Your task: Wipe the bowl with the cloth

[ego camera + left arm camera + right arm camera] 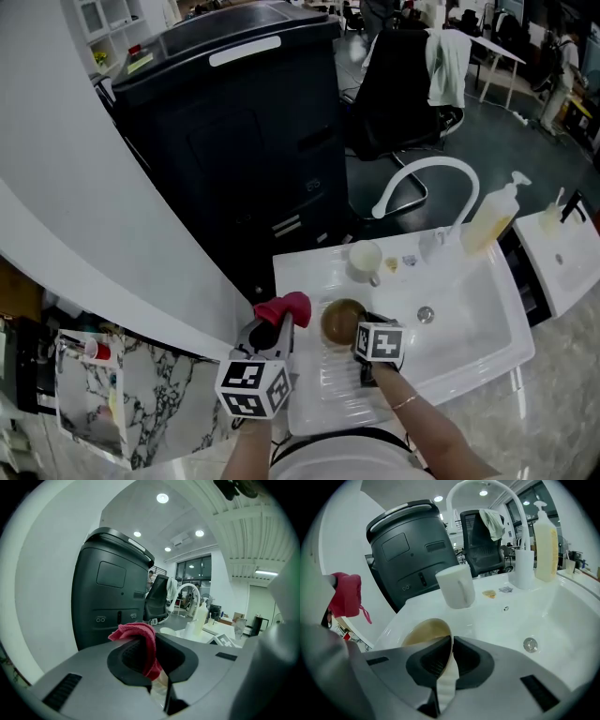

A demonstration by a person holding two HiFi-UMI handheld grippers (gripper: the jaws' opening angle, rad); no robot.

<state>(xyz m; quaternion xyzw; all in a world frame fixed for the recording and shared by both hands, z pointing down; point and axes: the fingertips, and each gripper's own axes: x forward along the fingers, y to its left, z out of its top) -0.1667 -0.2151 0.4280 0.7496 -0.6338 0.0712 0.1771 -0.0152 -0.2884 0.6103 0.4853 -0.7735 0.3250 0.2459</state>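
My left gripper (pixel 279 325) is shut on a red cloth (pixel 286 307), which bunches over the jaw tips in the left gripper view (pixel 139 637). The cloth hangs just left of a tan bowl (pixel 342 321) over the ribbed drainboard (pixel 330 386). My right gripper (pixel 364 330) is shut on the bowl's near rim. In the right gripper view the thin rim (pixel 449 654) is pinched between the dark pads, and the brownish inside of the bowl (pixel 423 633) faces up and away. The red cloth (pixel 346 595) shows at that view's left, apart from the bowl.
A white mug (pixel 364 260) stands behind the bowl on the white sink unit (pixel 487 319). At the back are the arched faucet (pixel 427 173) and a soap bottle (pixel 491 217); the basin drain (pixel 426 315) is right. A large dark bin (pixel 234 141) stands behind.
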